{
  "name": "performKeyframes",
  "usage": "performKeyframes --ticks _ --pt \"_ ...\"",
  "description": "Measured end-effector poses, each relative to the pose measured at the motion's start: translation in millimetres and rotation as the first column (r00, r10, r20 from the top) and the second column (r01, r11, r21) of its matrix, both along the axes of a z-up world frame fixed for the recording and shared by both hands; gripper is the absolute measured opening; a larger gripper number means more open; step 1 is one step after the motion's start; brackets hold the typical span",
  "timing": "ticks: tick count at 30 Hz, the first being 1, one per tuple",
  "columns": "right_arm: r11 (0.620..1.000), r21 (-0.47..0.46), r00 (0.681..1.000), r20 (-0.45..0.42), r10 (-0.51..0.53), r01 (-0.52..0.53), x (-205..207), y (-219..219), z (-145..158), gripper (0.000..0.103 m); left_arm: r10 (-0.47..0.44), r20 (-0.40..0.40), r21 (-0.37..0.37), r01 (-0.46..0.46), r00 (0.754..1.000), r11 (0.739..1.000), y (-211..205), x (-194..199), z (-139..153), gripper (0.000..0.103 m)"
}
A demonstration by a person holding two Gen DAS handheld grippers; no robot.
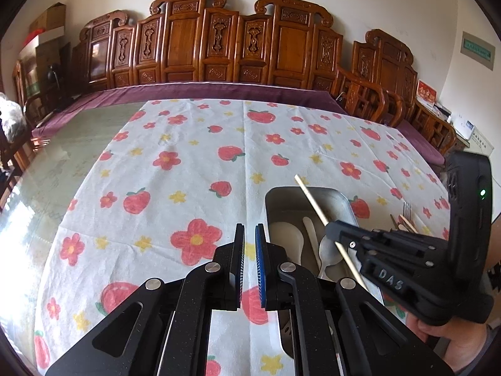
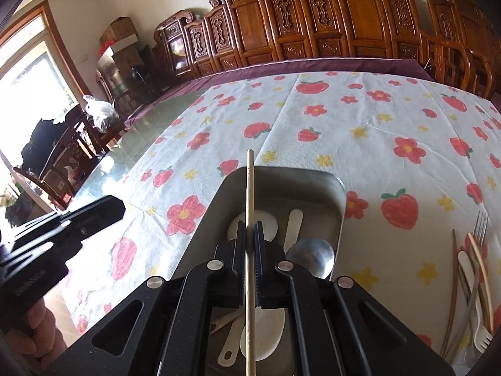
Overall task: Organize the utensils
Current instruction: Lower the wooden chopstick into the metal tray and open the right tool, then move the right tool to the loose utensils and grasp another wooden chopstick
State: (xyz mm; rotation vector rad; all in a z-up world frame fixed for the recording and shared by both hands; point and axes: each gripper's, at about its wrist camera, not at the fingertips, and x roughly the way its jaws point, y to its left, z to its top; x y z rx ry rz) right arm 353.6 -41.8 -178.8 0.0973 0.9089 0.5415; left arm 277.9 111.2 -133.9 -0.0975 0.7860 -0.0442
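Note:
A metal tray sits on the flowered tablecloth and holds white spoons and a metal spoon. My right gripper is shut on a pale wooden chopstick and holds it above the tray; it also shows in the left wrist view with the chopstick. My left gripper hovers over the cloth just left of the tray, its jaws close together with a narrow gap and nothing between them.
A loose pile of utensils, with a fork, chopsticks and white pieces, lies on the cloth right of the tray. Bare glass tabletop lies to the left. Carved wooden chairs line the far side.

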Motion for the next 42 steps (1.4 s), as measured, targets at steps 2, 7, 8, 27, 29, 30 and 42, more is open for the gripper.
performKeyframes --ticks 2,7,8,27,29,30,42 --pt "1.000 -0.008 1.000 -0.007 0.004 -0.004 -1 2 -4 0.006 0.000 0.001 -0.001 0.000 1.000 1.000 1 0 0 0.006" --pt "1.000 -0.004 1.000 -0.013 0.004 -0.005 0 -1 -7 0.007 -0.001 0.001 -0.002 0.001 1.000 1.000 0 0 1 0.006" --pt "1.000 -0.002 1.000 -0.012 0.007 -0.007 0 -2 -6 0.007 -0.003 0.001 -0.002 0.003 1.000 1.000 -1 -1 1 0.006" --pt "0.986 -0.142 0.986 0.152 -0.065 0.087 -66 -165 32 0.007 -0.125 0.018 -0.024 0.126 0.992 0.992 -78 -14 1 0.015" --pt "0.981 -0.161 0.985 0.150 -0.087 0.111 -69 -185 27 0.007 -0.138 0.017 -0.025 0.138 0.990 0.990 -87 -16 0 0.015" --pt "0.978 -0.166 0.985 0.142 -0.101 0.125 -70 -197 22 0.007 -0.145 0.016 -0.025 0.146 0.989 0.989 -92 -16 -1 0.015" --pt "0.972 -0.166 0.984 0.082 -0.156 0.168 -48 -228 -20 0.023 -0.216 -0.007 0.005 0.216 0.976 0.976 -138 -25 -18 0.015"
